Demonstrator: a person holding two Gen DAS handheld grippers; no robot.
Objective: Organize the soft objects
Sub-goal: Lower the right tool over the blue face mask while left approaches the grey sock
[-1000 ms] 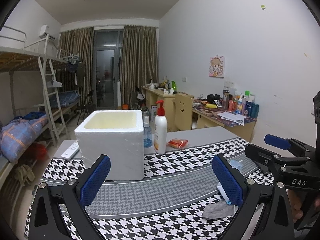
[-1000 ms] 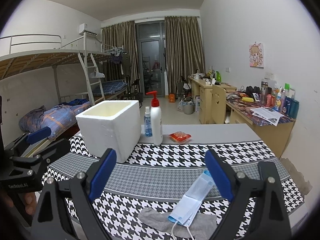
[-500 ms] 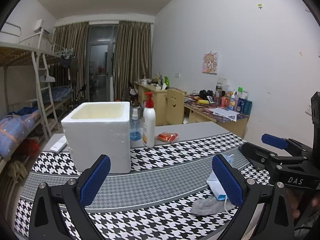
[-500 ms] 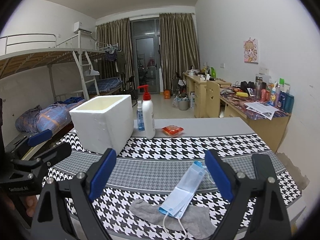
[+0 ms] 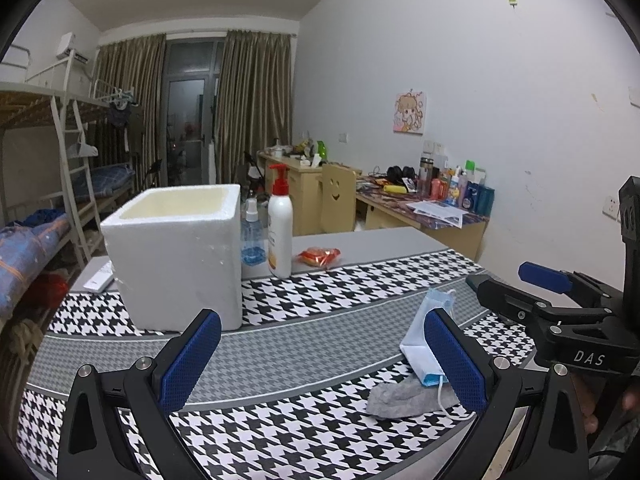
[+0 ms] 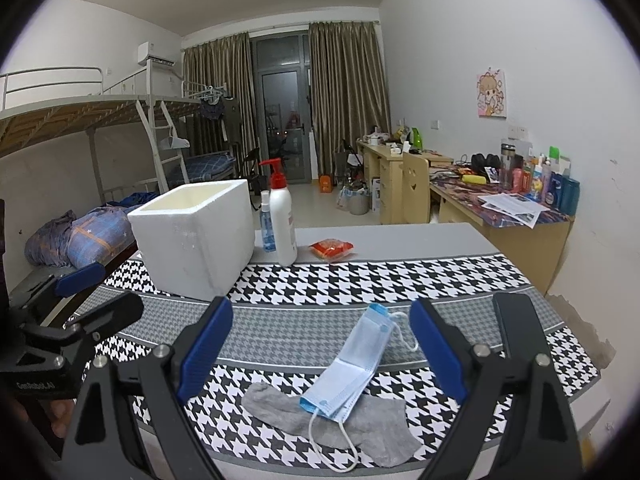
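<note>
- Your left gripper (image 5: 322, 354) and right gripper (image 6: 322, 346) both gape, holding nothing.
- Lower centre: a pleated blue mask (image 6: 352, 364) overlaps a limp grey sock (image 6: 340, 416).
- Upper left: a blocky white foam box (image 6: 196, 232).

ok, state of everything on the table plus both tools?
Foam box: upright, open top, no lid.
Face mask: folded, lying partly on the sock.
Sock: flat on the cloth.
Pump bottle: upright.
Spray bottle: upright.
Left tool: open.
Right tool: open.

Right gripper (image 6: 320, 344): jaws spread wide, empty.
Face mask (image 6: 356, 364): lies across grey sock (image 6: 360, 416).
Foam box (image 6: 196, 236): far left.
</note>
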